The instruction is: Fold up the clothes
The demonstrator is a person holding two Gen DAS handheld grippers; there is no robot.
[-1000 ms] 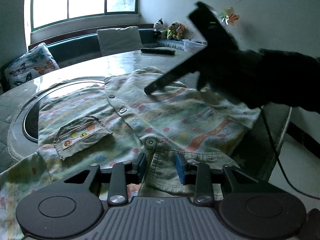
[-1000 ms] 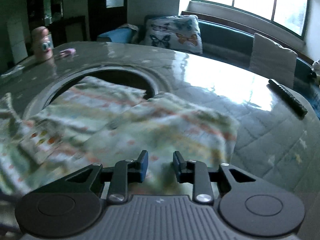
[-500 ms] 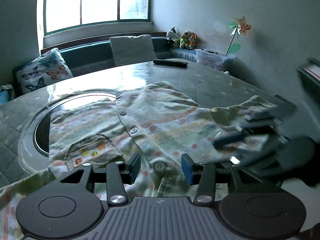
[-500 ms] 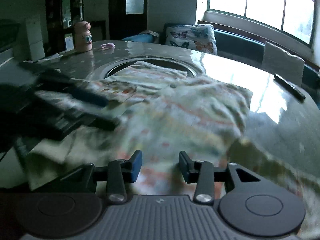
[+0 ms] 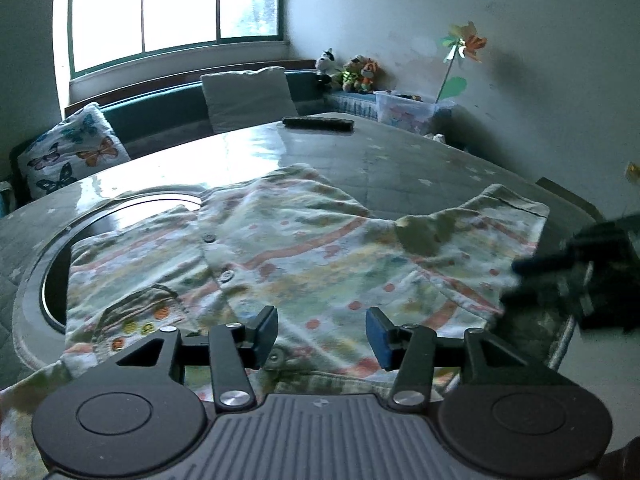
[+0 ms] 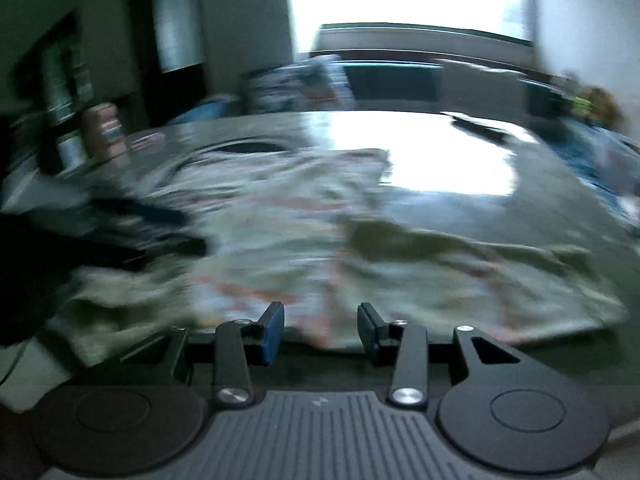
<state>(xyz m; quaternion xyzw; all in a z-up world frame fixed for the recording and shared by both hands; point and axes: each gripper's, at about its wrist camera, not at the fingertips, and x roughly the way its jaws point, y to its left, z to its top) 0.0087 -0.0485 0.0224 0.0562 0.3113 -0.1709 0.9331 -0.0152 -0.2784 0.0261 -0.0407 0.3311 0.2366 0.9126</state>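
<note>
A pale patterned button-up shirt (image 5: pixel 304 248) with a small chest pocket lies spread on the round table, front side up, its sleeve reaching toward the right edge. My left gripper (image 5: pixel 322 330) is open and empty, just above the shirt's near hem. My right gripper (image 6: pixel 320 330) is open and empty over the shirt's near edge (image 6: pixel 360 272); this view is heavily blurred. The right gripper also shows as a dark blur at the right edge of the left wrist view (image 5: pixel 576 276), and the left one as a dark blur in the right wrist view (image 6: pixel 120 232).
The glossy table (image 5: pixel 400 156) has a round sunken opening (image 5: pixel 116 216) partly under the shirt. A black remote (image 5: pixel 318 123) lies at the far side. A bench with cushions (image 5: pixel 244 96) and plush toys (image 5: pixel 352 72) runs along the window wall.
Both grippers have opened wider. The right gripper has swung from over the shirt's middle to its right edge, moving fast. The left gripper has drawn back a little.
</note>
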